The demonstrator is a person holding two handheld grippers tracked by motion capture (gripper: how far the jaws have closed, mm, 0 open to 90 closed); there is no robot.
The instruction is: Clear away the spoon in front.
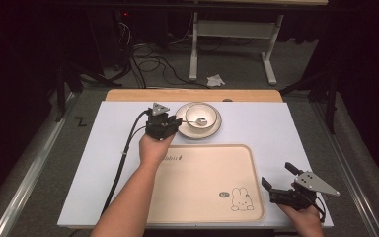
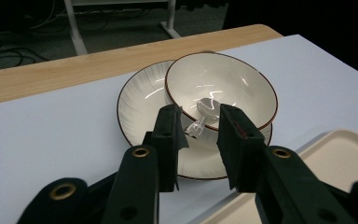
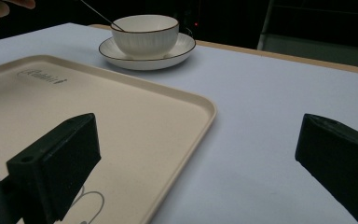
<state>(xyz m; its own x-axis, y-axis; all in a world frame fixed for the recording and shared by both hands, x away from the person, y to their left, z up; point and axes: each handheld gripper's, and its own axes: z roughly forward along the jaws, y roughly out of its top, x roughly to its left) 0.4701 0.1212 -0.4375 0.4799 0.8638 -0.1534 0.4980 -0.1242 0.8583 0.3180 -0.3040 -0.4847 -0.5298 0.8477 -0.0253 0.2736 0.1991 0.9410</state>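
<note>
Left tool (image 2: 200,126), released, straddles the spoon (image 2: 201,116) handle slanting from bowl (image 2: 233,79) toward it.

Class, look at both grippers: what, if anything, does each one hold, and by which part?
The left gripper has the spoon's handle end between its jaws, but whether they grip it cannot be told. The right gripper is open and holds nothing.

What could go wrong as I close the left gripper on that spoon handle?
The spoon handle is thin and glossy between the left gripper jaws, so it may slip or twist. Its head lies in the bowl, which sits off-centre on the saucer; a careless pull could tip or drag the bowl.
</note>
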